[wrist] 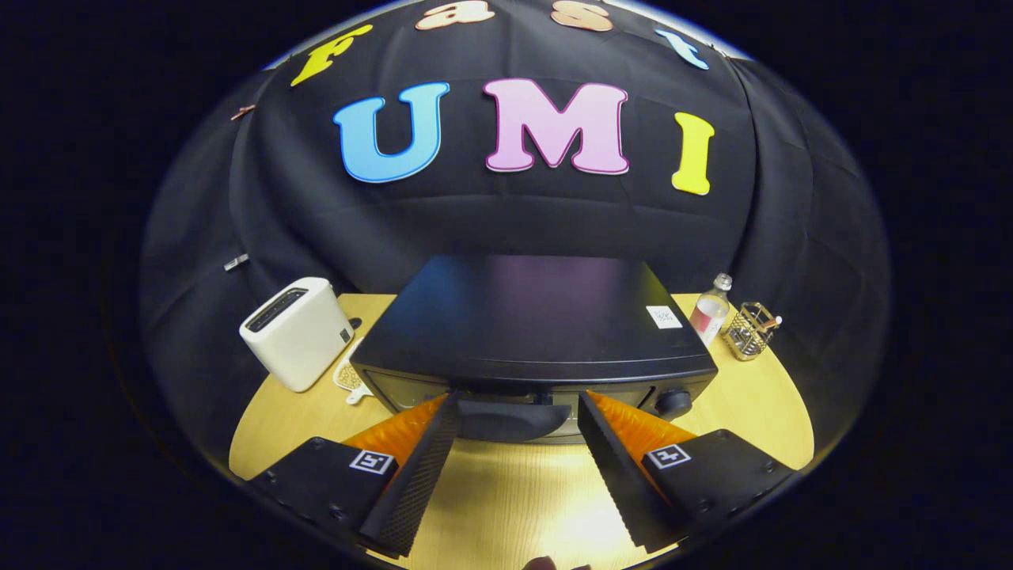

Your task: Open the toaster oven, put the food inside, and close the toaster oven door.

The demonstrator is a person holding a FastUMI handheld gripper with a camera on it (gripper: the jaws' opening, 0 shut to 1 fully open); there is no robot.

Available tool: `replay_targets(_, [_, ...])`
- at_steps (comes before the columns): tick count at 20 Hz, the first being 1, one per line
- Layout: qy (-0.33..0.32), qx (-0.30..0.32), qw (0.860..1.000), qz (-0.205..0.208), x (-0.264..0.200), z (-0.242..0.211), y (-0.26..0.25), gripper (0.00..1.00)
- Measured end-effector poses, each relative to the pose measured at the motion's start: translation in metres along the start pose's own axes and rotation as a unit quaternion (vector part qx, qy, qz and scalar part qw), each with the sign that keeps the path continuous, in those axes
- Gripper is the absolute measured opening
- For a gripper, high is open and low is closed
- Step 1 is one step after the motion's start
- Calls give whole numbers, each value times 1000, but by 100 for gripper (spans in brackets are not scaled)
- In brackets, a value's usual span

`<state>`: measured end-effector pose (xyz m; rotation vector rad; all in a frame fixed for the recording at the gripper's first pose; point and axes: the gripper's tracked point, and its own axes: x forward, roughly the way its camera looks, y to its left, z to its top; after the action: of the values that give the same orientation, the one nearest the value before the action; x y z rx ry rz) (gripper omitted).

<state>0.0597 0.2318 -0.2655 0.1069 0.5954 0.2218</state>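
- The hand-held gripper (pixel 518 416) sits in the lower middle of the frame with its two fingers spread wide apart, released and grasping nothing.
- The toaster oven (pixel 530 328), a black box with a flat top, fills the centre of the frame and stands on the pale wood desk (pixel 752 404); its door looks closed.
- The oven's dark door handle (pixel 510 419) lies between the two fingertips, just under the front edge of the oven top; whether either finger touches it is hard to tell from this angle.
- A round black knob (pixel 673 402) shows on the oven's front, just right of the right finger.
- A small white sticker (pixel 663 317) is on the oven top toward its right rear corner.
- A white two-slot toaster (pixel 297 332) stands on the desk at the centre left of the frame, beside the oven and apart from it.
- A small pale, patterned flat thing (pixel 350 378) lies on the desk between the toaster and the oven; I cannot make out what it is.
- At the centre right, behind the oven's right side, a clear bottle (pixel 710 310) stands upright, with a wire basket (pixel 750 331) just to its right.
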Motion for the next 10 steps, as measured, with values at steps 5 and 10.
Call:
replay_targets(5, [-73,-5,997,3,-24,41,-4,99])
replay_targets(10, [-146,-18,989,2,-70,86,-19,99])
